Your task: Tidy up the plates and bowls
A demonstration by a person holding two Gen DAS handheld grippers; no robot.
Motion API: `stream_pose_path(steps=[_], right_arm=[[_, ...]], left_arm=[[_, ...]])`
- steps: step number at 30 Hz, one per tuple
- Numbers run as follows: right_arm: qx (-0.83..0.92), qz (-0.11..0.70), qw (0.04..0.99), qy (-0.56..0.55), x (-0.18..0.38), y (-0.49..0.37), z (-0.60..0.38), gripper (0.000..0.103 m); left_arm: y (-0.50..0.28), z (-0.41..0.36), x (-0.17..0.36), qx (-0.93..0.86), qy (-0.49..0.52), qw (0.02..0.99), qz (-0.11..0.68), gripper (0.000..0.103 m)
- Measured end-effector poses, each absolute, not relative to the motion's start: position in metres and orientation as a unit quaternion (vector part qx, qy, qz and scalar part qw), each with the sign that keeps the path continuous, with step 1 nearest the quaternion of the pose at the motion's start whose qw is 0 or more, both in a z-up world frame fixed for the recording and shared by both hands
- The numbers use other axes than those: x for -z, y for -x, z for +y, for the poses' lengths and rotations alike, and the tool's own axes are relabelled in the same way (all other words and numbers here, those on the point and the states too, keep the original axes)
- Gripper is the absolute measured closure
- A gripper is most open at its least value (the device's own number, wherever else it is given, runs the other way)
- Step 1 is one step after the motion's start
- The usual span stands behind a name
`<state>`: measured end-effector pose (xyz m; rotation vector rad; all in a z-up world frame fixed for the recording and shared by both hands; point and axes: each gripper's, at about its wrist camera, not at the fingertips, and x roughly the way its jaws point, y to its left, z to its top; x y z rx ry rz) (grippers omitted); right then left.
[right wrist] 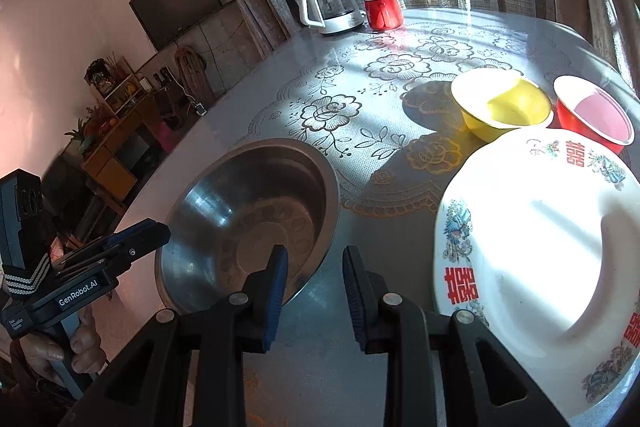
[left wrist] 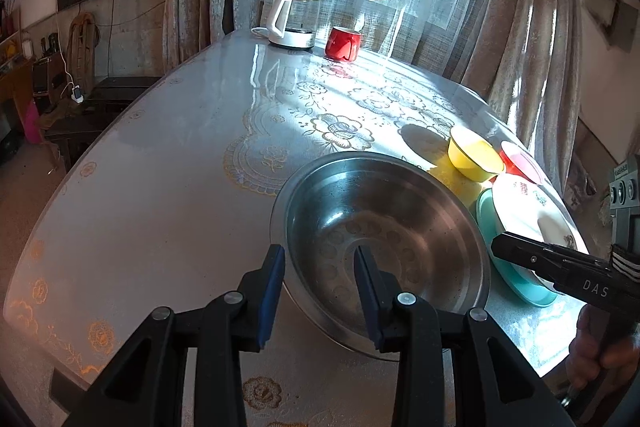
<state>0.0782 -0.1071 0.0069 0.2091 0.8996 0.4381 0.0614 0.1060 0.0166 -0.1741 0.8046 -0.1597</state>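
We judge the step in hand to be gathering the dishes into the steel basin (left wrist: 380,247), which sits nearest us on the table (left wrist: 160,187). To do it well, we should leave the basin flat where it is and bring the smaller pieces to it one at a time, gripping each by its rim, not its slippery glazed wall, and lowering it in gently.

Our left gripper (left wrist: 320,291) hangs just over the basin's near rim, its two blue pads (left wrist: 272,291) spread apart with nothing between them; one seems to sit outside the rim and one inside, though we cannot tell whether either touches the metal. Our right gripper (right wrist: 316,291) is likewise spread and empty, poised above bare cloth between the basin (right wrist: 248,223) and the white plate (right wrist: 540,267).

Just right of the basin, the white plate lies on a teal plate (left wrist: 516,275) and looks upside down, so it may need turning over. Beyond it stand the yellow bowl (right wrist: 504,107) and, just beside it to the right, the red bowl (right wrist: 592,115), both upright.

At the far edge, well apart from the work, are a kettle (left wrist: 294,19) and a red mug (left wrist: 342,43).
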Motion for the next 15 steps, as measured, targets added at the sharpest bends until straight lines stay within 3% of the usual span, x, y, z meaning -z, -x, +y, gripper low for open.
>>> stream_pose_path(steps=[15], right_arm=[[-0.154,0.418,0.868,-0.221,-0.017,-0.100,-0.186,0.075]], left_arm=[[-0.104,0.050,-0.037,0.148,0.062,0.908,0.387,0.066]])
